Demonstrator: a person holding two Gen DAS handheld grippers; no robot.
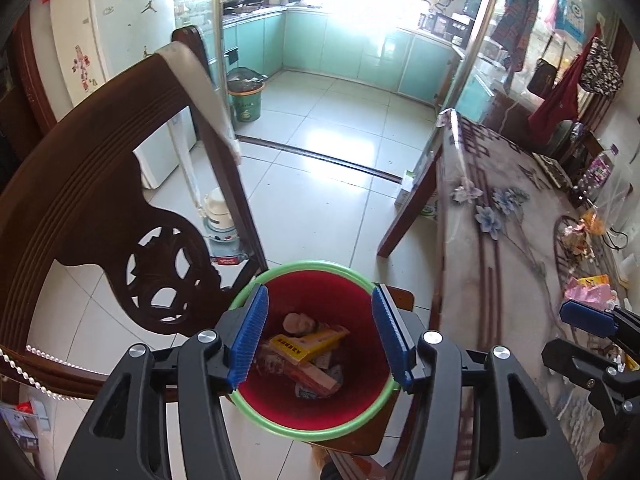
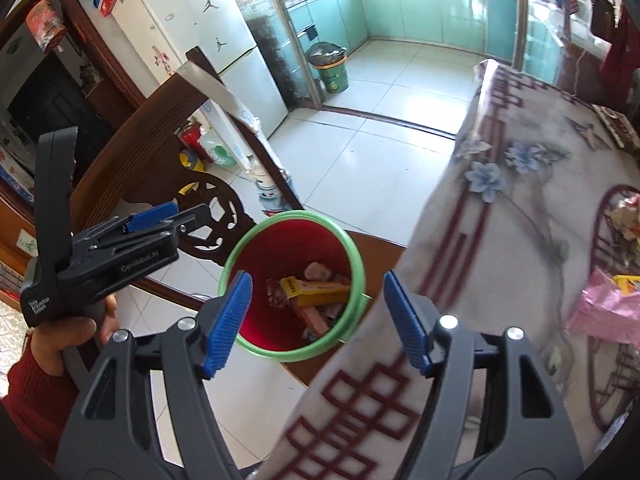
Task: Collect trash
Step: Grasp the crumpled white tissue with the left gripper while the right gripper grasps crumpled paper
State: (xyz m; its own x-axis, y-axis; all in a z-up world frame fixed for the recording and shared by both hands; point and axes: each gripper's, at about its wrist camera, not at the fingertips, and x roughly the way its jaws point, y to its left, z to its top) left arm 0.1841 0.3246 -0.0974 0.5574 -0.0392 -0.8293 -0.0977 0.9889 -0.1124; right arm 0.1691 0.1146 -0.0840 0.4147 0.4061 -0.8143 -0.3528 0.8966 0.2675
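A red bin with a green rim [image 1: 362, 414] stands on a wooden chair seat beside the table; it also shows in the right wrist view [image 2: 256, 260]. Inside lie a yellow box [image 1: 308, 342] and several wrappers. My left gripper [image 1: 320, 336] is open and empty, right above the bin. My right gripper [image 2: 316, 320] is open and empty, over the bin's right edge and the table's edge. Pink and yellow wrappers [image 1: 588, 290] lie on the table, also in the right wrist view [image 2: 608, 304]. The right gripper shows in the left view [image 1: 588, 320], over the table.
A carved dark wooden chair back [image 1: 100, 200] stands left of the bin. The table with a floral cloth [image 1: 500, 240] is on the right, with more clutter at its far side. A green kitchen bin [image 1: 246, 96] stands on the tiled floor beyond. A fridge [image 2: 200, 40] stands left.
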